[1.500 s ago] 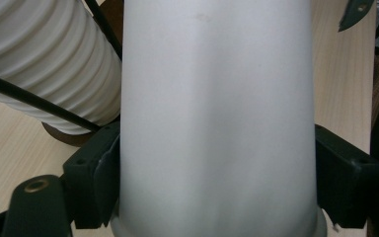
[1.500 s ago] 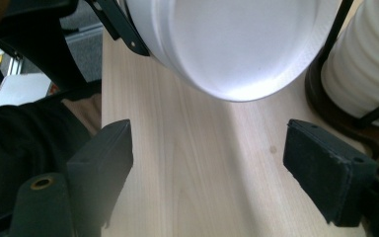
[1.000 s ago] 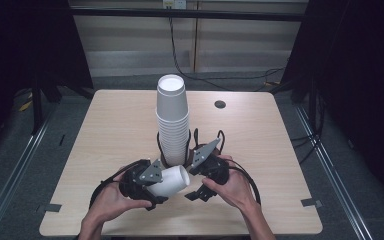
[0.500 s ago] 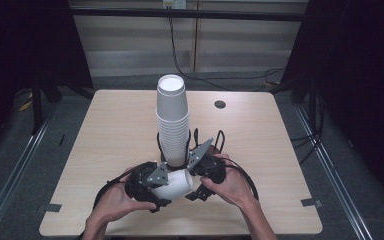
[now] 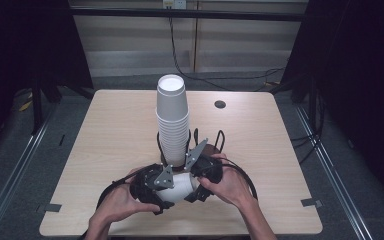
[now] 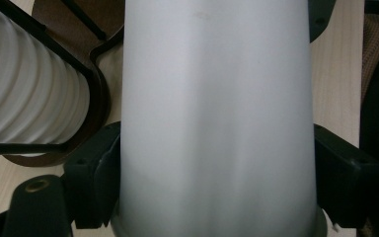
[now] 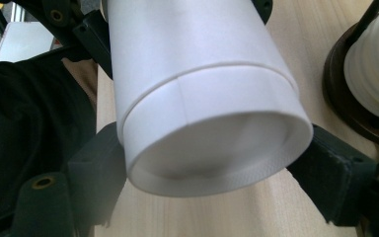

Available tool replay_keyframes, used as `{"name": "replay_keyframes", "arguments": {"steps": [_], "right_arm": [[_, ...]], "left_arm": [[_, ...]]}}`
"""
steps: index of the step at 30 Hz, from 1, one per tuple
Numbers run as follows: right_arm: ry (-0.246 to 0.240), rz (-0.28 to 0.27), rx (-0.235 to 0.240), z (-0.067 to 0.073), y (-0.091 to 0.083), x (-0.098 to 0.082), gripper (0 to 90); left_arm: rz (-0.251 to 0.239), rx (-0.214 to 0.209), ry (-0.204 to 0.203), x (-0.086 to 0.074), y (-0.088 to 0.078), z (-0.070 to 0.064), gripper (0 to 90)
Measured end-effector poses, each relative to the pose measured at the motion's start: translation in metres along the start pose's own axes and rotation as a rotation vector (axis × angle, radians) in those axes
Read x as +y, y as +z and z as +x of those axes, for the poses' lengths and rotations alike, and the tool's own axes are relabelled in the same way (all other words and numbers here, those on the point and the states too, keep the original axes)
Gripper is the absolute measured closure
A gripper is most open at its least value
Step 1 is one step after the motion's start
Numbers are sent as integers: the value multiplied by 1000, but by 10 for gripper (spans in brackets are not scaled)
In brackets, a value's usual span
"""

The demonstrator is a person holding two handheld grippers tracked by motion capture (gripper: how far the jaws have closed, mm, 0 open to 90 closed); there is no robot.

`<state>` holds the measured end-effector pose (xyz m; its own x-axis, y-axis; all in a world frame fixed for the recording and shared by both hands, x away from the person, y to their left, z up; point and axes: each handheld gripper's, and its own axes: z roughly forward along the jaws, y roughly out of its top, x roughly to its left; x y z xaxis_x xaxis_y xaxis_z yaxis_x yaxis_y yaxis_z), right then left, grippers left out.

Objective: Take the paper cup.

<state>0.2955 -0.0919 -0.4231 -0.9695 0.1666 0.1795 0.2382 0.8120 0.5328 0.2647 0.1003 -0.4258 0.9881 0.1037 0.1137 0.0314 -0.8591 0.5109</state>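
Observation:
A white paper cup (image 5: 178,186) lies on its side just above the table's near edge, held between both grippers. My left gripper (image 5: 169,189) is shut on its wider rim end; in the left gripper view the cup (image 6: 217,113) sits between the black jaws of that gripper (image 6: 217,190), whose pads press its sides. My right gripper (image 5: 194,181) is shut on the base end; in the right gripper view the cup's recessed bottom (image 7: 212,143) faces the camera, a raised band circling it. Just behind them, a tall stack of white cups (image 5: 171,117) stands in a dark wire holder (image 5: 219,140).
The stack (image 6: 24,98) and the holder's brown base (image 6: 96,29) lie close on the left in the left gripper view; in the right gripper view the stack (image 7: 377,64) is at the right. A black round plug (image 5: 220,104) sits on the wooden table (image 5: 105,130) at the far right.
Both hands and the cup have drifted slightly toward the table's near edge. Both grips stay as they were.

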Motion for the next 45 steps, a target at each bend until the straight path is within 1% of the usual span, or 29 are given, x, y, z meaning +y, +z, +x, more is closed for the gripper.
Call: {"name": "replay_keyframes", "arguments": {"steps": [3, 4, 5, 6, 7, 8, 9, 10, 11, 12, 13, 16, 17, 18, 19, 21, 22, 24, 25, 28, 30, 31, 32, 34, 35, 38, 40, 44, 45], "right_arm": [[1, 8, -2, 0, 1, 1, 177], [8, 26, 4, 0, 2, 1, 181], [-1, 29, 21, -1, 4, 1, 183], [-1, 29, 21, -1, 4, 1, 183], [9, 35, 34, -1, 5, 2, 183], [9, 35, 34, -1, 5, 2, 183], [-7, 24, 44, -2, 6, 3, 183], [-7, 24, 44, -2, 6, 3, 183], [8, 30, 50, -1, 6, 3, 180], [-4, 17, 52, -2, 7, 4, 174], [-4, 19, 55, -2, 7, 4, 170], [-12, 12, 73, -3, 9, 5, 169], [5, 19, 73, -2, 9, 5, 164], [-8, 10, 86, -3, 10, 6, 163], [-8, 8, 88, -3, 11, 7, 163], [-9, 6, 100, -3, 11, 7, 184], [-9, 6, 100, -3, 11, 7, 184], [-8, 0, 115, -4, 10, 6, 220], [-8, -1, 114, -4, 10, 6, 218], [-10, -8, 110, -4, 9, 7, 200], [-7, -3, 116, -4, 9, 7, 214], [-8, 1, 113, -4, 9, 7, 220], [-11, 5, 112, -4, 9, 7, 222], [-13, 8, 113, -4, 9, 7, 224], [1, 16, 112, -4, 9, 7, 226], [-12, 29, 127, -5, 7, 6, 234], [-14, 28, 129, -5, 6, 5, 237], [-16, 26, 122, -3, 5, 6, 240], [-28, 23, 119, -3, 5, 6, 240]], "left_arm": [[1, -3, -1, 1, 1, -1, 181], [9, -5, 14, 1, 1, -1, 181], [8, -2, 7, 1, 2, -2, 181], [5, -3, 7, 1, 3, -3, 181], [11, -5, 13, 1, 4, -3, 181], [11, -5, 13, 1, 4, -3, 181], [7, -8, 15, 0, 5, -3, 181], [7, -8, 15, 0, 5, -3, 181], [6, -8, 14, 0, 5, -3, 181], [-1, -9, 3, 0, 5, -4, 181], [6, -9, 18, 0, 3, -3, 181], [-6, -14, 12, 1, 3, -4, 181], [-7, -14, 16, 1, 3, -4, 181], [11, -14, 38, 2, 2, -3, 181], [15, -14, 45, 2, 2, -3, 181], [12, -13, 43, 2, 2, -3, 181], [-5, -15, 19, 2, 3, -5, 181], [-11, -16, 12, 2, 2, -5, 181], [-6, -15, 19, 2, 1, -5, 182], [-13, -16, 13, 2, 2, -5, 181], [-5, -15, 24, 2, 2, -4, 181], [2, -16, 39, 3, 2, -3, 181], [-14, -16, 15, 2, 3, -5, 181], [-16, -16, 17, 2, 4, -4, 181], [-13, -19, 21, 3, 5, -3, 181], [-21, -24, 30, 4, 4, -5, 179], [-36, -35, 27, 4, 2, -5, 179], [-33, -28, 36, 4, 1, -5, 178], [-37, -28, 38, 3, 1, -5, 177]]}}
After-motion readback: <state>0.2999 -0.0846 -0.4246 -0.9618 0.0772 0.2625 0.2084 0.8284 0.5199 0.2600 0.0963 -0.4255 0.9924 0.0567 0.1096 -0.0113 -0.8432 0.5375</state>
